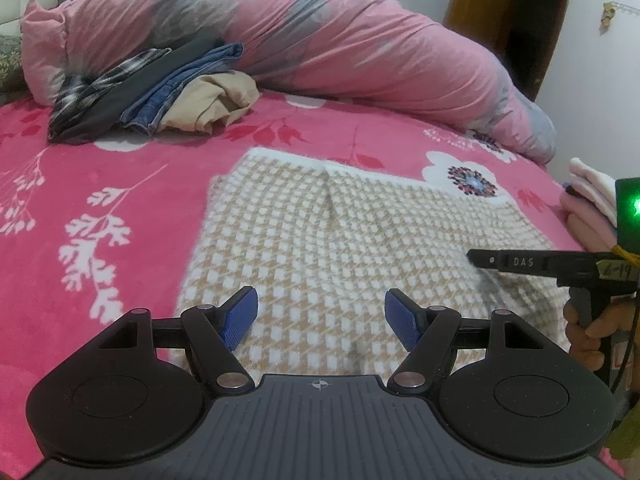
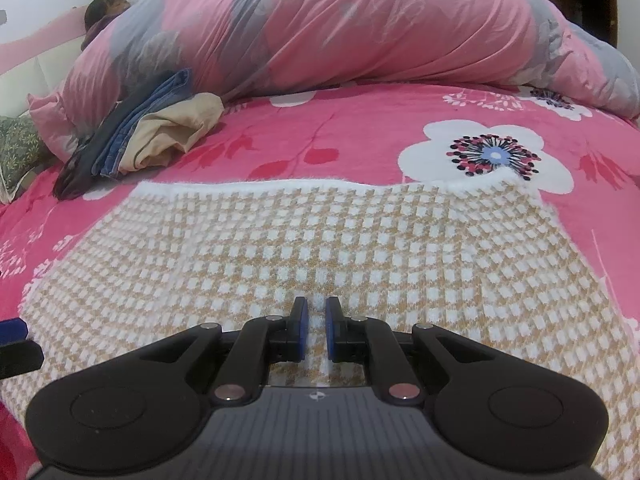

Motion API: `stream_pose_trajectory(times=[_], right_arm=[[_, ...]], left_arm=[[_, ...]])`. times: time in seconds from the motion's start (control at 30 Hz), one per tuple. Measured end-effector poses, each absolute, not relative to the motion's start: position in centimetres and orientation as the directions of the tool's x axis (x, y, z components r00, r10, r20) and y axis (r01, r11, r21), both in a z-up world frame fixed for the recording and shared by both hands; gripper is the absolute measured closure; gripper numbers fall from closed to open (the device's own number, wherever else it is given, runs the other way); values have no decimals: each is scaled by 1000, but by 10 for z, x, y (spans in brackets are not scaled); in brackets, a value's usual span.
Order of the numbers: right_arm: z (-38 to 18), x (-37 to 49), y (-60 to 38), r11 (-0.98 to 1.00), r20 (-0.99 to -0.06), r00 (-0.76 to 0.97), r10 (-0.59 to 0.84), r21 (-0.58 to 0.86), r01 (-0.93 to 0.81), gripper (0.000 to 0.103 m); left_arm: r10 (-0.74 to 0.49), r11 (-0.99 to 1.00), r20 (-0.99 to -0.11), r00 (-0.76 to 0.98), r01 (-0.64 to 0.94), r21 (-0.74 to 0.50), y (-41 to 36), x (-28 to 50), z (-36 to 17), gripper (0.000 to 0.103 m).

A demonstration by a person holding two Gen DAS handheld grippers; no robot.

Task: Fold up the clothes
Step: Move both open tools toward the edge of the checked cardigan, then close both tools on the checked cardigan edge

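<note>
A tan-and-white checked knit garment [image 1: 320,232] [image 2: 320,240] lies flat on the pink flowered bedspread [image 1: 100,200], its white-trimmed edge at the far side. My left gripper [image 1: 320,292] hovers open over the garment's near part, blue pads wide apart with nothing between them. My right gripper [image 2: 316,300] sits low on the garment's near middle. Its pads are almost together, with a thin ridge of the knit in the narrow gap. In the left wrist view, the right gripper [image 1: 500,260] reaches in from the right over the garment's right side, held by a hand [image 1: 588,328].
A loose pile of clothes [image 1: 152,92] [image 2: 140,132], plaid, denim and beige, lies at the back left. A rolled pink-and-grey duvet [image 1: 340,40] [image 2: 340,28] runs along the far side. A folded pink and white stack [image 1: 588,200] sits at the bed's right edge.
</note>
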State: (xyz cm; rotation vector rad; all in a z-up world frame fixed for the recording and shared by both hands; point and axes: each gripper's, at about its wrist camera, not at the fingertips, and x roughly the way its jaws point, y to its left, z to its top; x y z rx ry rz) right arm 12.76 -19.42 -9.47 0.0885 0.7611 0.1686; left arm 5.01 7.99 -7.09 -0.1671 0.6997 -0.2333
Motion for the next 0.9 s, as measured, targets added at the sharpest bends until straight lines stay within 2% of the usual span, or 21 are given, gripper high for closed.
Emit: stream_pose_trajectory(times=[0.23,0.33,0.43,0.6,0.73,0.9], right_arm=[[-88,127,-194,983,-674,716,183,120,-137,92],[-75,109,-188,985,-617,768,170,75,-158,92],[-62,79,-179,968,-548,803,234,57,-244,88],[-64,24,-145,891,-482,800,357,-83,-447,72],[-80,-9,-109,774,-468,757,455,-213,-597,67],[-98,-25,-75,686,-494,732,468,-319,-654,65]], left_arm=[[-219,972,-641,735,108,-209,82,44,-73,32],[-191,977,-649,736,81,-196,86,41,-73,32],[-164,982,-659,734,58,-179,89,41,-74,32],[-130,988,-674,727,41,-146,88,40,-72,32],[-105,993,-686,720,33,-117,83,40,-69,32],[-68,997,-693,718,16,-81,79,40,-64,32]])
